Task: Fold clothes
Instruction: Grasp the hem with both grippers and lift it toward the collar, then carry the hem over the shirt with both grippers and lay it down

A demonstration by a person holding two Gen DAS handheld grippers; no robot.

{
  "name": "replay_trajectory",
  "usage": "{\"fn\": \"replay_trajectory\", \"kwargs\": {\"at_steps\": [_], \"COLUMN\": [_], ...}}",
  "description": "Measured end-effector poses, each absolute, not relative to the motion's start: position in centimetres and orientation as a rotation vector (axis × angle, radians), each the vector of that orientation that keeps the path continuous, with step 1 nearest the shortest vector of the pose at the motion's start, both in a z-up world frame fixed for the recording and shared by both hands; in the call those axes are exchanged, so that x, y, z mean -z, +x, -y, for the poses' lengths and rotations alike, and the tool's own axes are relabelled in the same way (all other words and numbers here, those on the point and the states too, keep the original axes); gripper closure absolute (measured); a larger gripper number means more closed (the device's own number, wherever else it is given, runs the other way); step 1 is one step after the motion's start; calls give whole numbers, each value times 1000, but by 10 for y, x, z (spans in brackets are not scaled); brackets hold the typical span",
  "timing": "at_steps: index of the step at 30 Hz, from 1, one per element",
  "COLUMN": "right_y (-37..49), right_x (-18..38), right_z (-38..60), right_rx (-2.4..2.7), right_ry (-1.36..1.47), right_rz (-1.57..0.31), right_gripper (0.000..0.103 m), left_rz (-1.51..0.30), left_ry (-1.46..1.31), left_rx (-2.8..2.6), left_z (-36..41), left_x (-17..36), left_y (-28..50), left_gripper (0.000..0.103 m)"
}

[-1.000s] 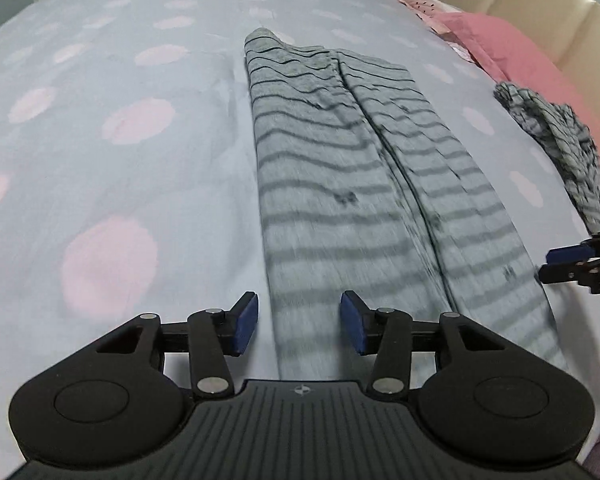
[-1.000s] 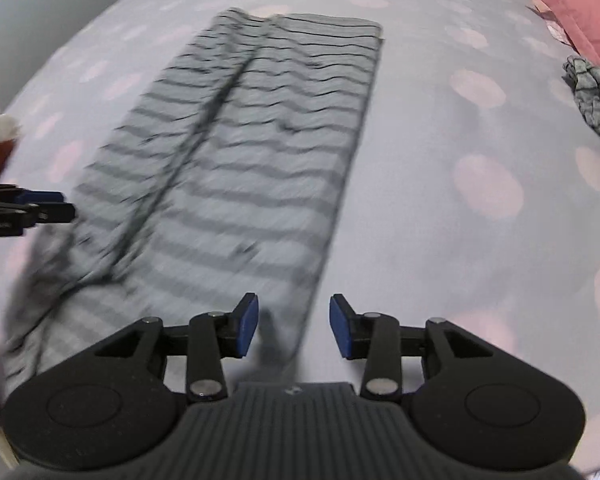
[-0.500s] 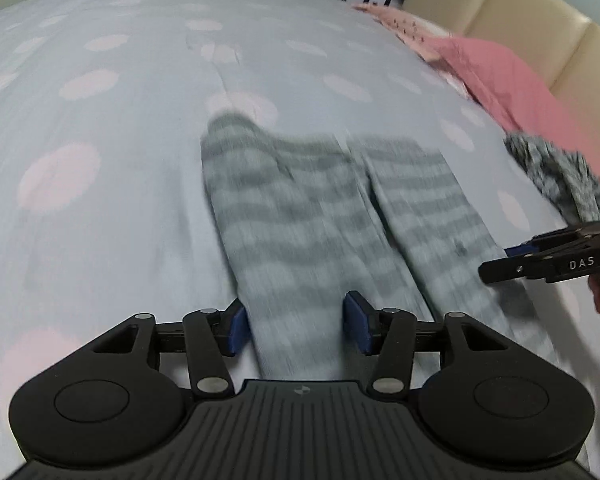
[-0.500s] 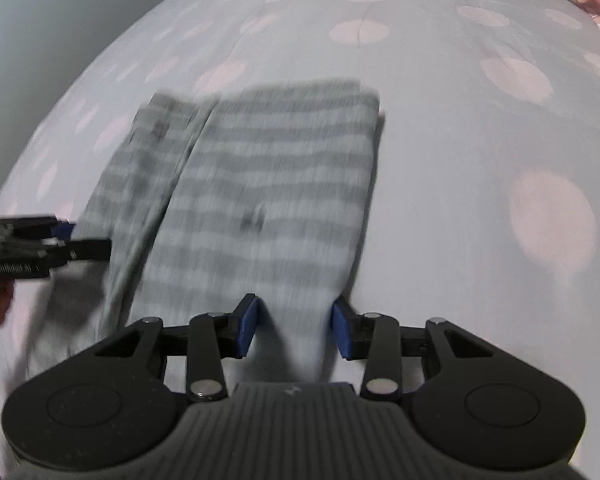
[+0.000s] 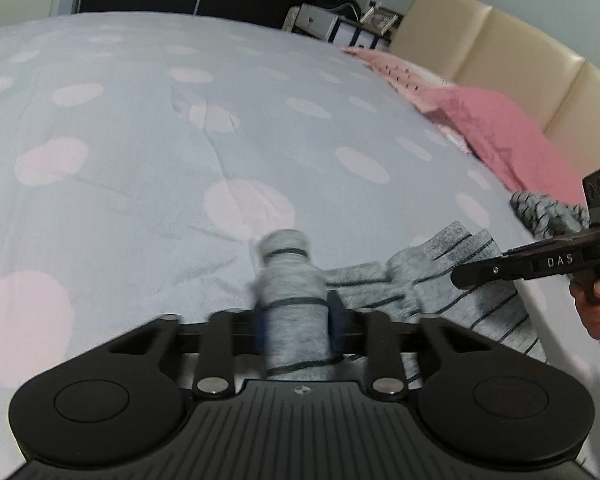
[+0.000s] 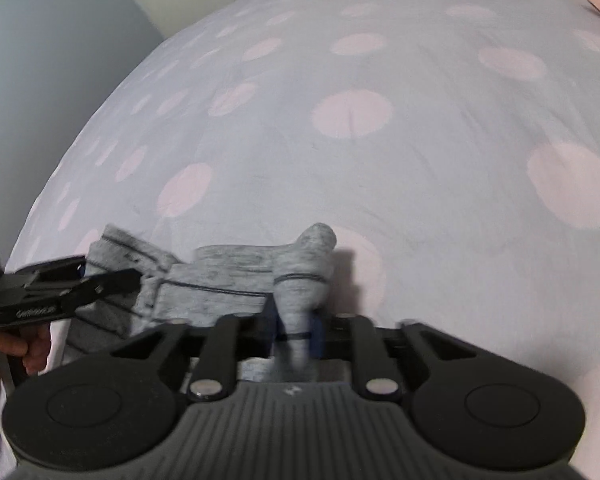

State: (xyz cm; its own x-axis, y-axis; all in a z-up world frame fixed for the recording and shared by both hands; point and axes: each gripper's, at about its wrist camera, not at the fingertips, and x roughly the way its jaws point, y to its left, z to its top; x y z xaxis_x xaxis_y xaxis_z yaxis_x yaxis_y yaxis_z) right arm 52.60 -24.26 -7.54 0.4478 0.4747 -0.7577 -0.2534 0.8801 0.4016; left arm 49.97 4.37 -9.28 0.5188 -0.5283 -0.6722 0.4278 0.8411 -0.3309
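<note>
The left gripper (image 5: 296,326) has just been closing, and its fingers (image 5: 334,326) now pinch a bunched tuck of the grey striped garment (image 5: 440,280), which pokes up between them like a soft roll. The garment lies crumpled near the front of the bed (image 5: 140,120), stretched loosely between the two grippers. Further right in the same view lie a pink pillow (image 5: 508,132) by the cream headboard (image 5: 520,60) and a second, dark-patterned crumpled garment (image 5: 548,212), apart from the striped one.

The right gripper (image 6: 294,332) has also just been closing, and its fingers (image 6: 316,334) clamp another bunched corner of the same garment (image 6: 220,276), the cloth standing up in a rounded lump above them.

The fabric looks like a thin knit: light, limp and stretchy, with no stiffness of its own. It will likely sag and crease wherever it is unsupported, and a shallow pinch may slide out under tension. The best hold is probably at the corners or hem, with both sides kept level and gently taut so that the fold falls straight. It is not fragile, though a hard pull could drag the bedsheet with it.

No containers appear in either view; nothing is there to receive the folded piece.
</note>
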Motion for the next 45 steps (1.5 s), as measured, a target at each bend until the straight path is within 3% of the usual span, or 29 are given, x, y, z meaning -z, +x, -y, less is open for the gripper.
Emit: {"fn": "replay_trajectory", "kwargs": {"at_steps": [2, 12, 17, 25, 34, 41, 43, 44, 45], "right_y": [523, 430, 346, 232, 183, 165, 156, 149, 141], "right_x": [63, -50, -81, -39, 33, 29, 26, 25, 22], "right_z": [240, 243, 248, 247, 232, 222, 222, 225, 225], "right_rx": [-462, -634, -720, -838, -921, -938, -932, -923, -914], "right_ry": [214, 70, -22, -242, -464, -607, -643, -655, -666], "right_rz": [-991, -848, -796, -795, -873, -868, -863, -858, -849], "right_gripper": [89, 91, 91, 91, 89, 72, 61, 59, 58], "left_rz": [-819, -703, -672, -767, -888, -894, -868, -842, -796], "left_ry": [-119, 17, 134, 269, 543, 633, 667, 692, 737], "left_rx": [585, 710, 768, 836, 891, 852, 827, 815, 791], "left_z": [-49, -74, -75, -66, -52, -56, -60, -61, -58], "left_x": [77, -42, -69, -21, 43, 34, 29, 25, 23], "left_y": [490, 383, 299, 201, 150, 136, 125, 118, 108], "left_gripper": [89, 90, 90, 90, 89, 83, 81, 78, 67]}}
